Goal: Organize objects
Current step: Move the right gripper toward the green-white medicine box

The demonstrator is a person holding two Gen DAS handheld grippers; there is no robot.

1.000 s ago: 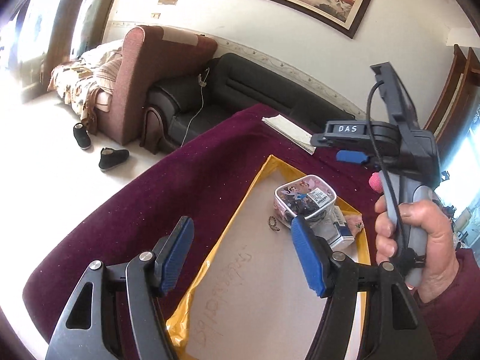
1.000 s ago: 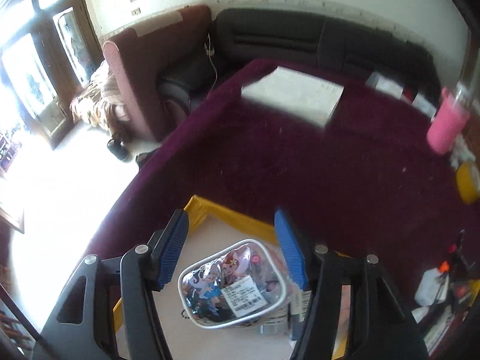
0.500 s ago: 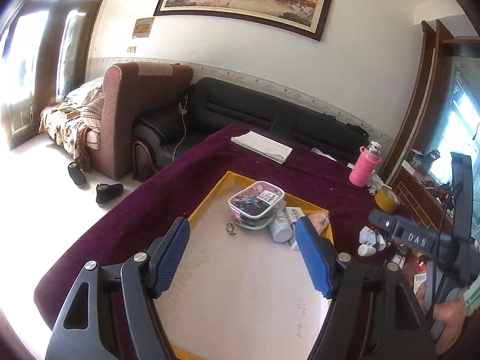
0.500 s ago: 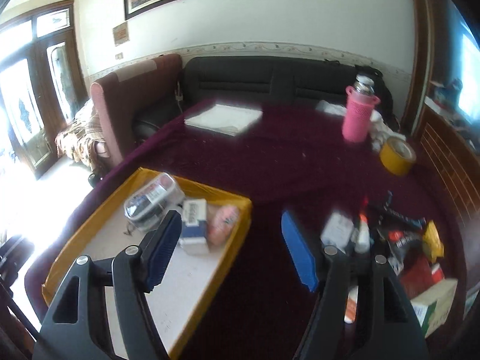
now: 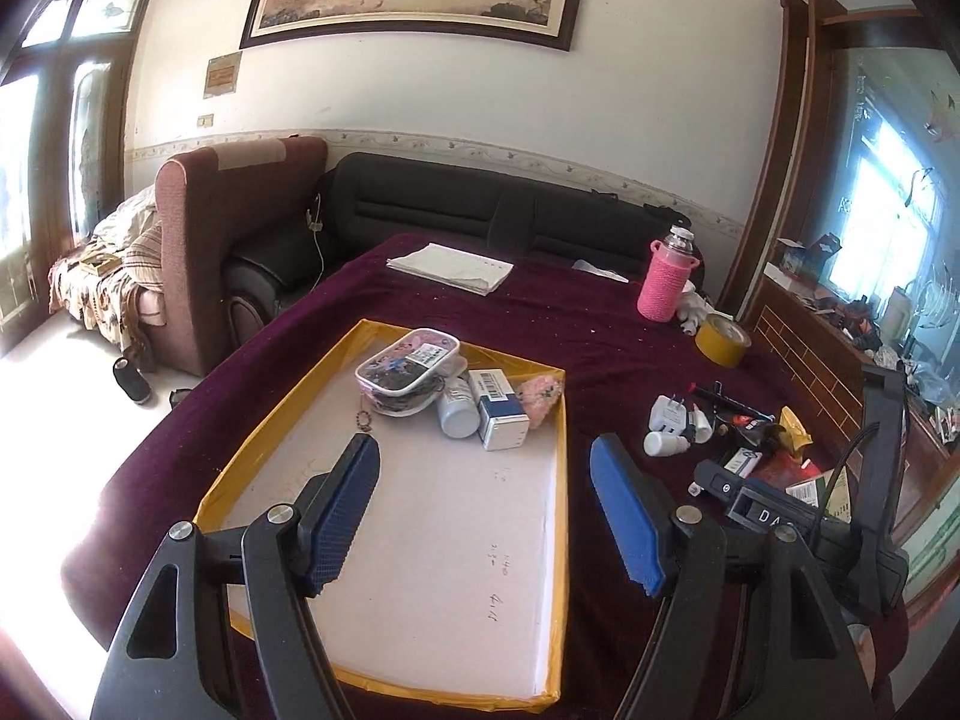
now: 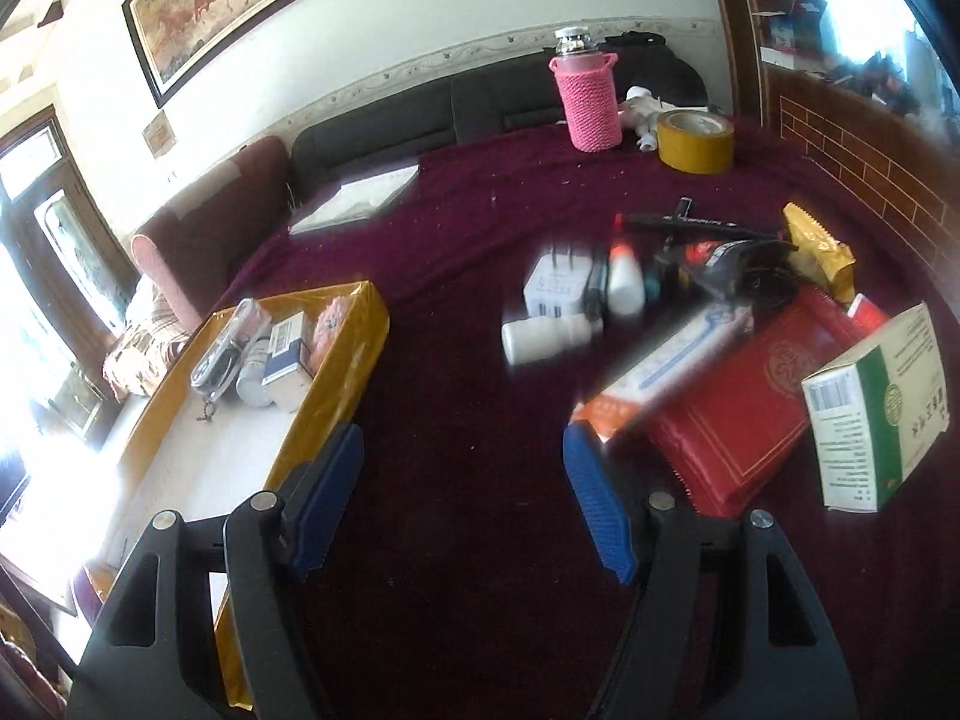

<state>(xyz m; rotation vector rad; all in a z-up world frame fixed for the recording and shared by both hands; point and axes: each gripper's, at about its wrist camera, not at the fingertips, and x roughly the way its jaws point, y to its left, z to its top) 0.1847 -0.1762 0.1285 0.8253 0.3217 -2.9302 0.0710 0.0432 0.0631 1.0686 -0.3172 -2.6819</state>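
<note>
A yellow-rimmed tray lies on the maroon table. At its far end sit a clear pouch, a white bottle, a blue-and-white box and a pink item. The tray also shows in the right wrist view. My left gripper is open and empty above the tray's near half. My right gripper is open and empty over bare cloth, right of the tray. Ahead of it lie a white bottle, a white charger, a red packet and a green-and-white box.
A pink-sleeved flask and a yellow tape roll stand at the table's far side. A stack of white papers lies far back. Pens and a yellow sachet lie in the pile. Sofas stand beyond the table.
My right gripper has left the pouch in the tray and swung right, now facing the loose pile. My left gripper has pulled back and levelled over the tray.
</note>
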